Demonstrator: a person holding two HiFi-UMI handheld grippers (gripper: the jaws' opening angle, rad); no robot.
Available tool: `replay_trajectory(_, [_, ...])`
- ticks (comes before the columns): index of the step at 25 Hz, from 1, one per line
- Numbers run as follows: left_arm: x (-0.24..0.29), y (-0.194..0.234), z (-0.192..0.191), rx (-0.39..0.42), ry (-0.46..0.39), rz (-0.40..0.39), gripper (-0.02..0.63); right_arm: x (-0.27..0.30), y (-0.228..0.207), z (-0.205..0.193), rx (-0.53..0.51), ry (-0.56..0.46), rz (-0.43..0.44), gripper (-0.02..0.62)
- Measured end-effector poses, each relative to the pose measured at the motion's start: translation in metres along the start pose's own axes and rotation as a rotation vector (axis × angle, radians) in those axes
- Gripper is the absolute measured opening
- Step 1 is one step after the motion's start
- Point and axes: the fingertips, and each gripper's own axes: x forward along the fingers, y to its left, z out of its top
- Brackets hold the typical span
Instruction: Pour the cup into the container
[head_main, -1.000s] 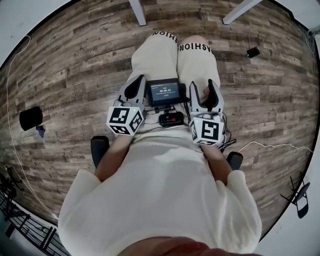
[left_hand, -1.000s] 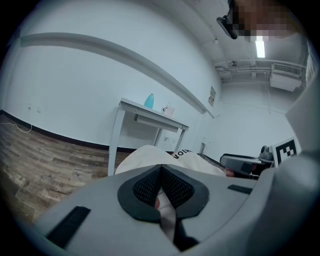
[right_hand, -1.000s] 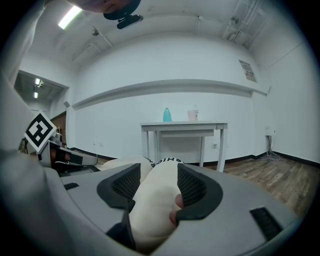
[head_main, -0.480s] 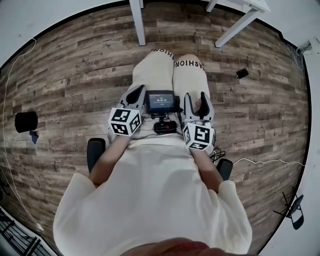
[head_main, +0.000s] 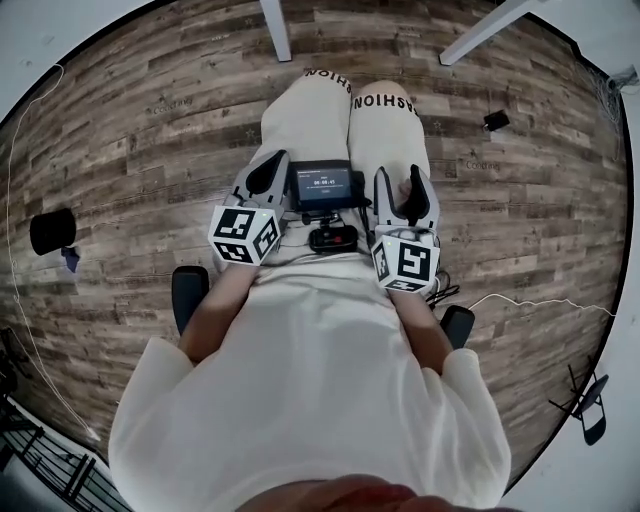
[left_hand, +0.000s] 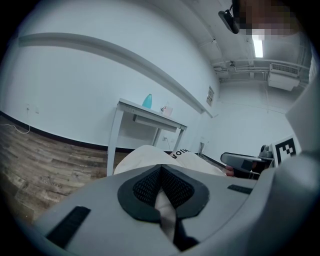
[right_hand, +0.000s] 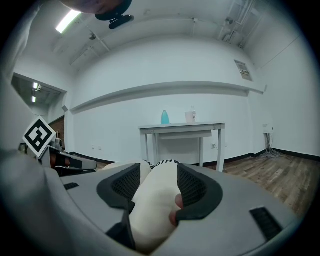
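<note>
Resting the left gripper on the lap with jaws clenched on nothing, and the right gripper with jaws parted, loosely astride a cream-trousered thigh. Seemingly idling before starting: leaving the small pale cup and teal bottle-shaped container well away on the white table.

Matt, weathered wood on floor. Soft cream cloth on trousers beyond screen, itself glossy, black-framed. Smooth matt grey plastic on left gripper and right gripper beside screen, pads black and mesh-textured. Smooth white paint on table.
</note>
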Motion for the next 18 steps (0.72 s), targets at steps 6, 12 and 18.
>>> replay_trajectory(6, [0.0014, 0.0023, -0.0012, -0.008, -0.004, 0.004, 0.011, 0.0030, 0.0004, -0.0040, -0.004, 0.004, 0.004, 0.236])
replay_trajectory(12, [0.0024, 0.0024, -0.0032, -0.013, -0.008, 0.006, 0.011, 0.0025, -0.0010, -0.0055, -0.002, 0.004, 0.002, 0.236])
replay_trajectory(18, [0.0012, 0.0026, -0.0032, -0.011, -0.008, 0.006, 0.011, 0.0021, -0.0004, -0.0064, 0.003, 0.005, 0.001, 0.236])
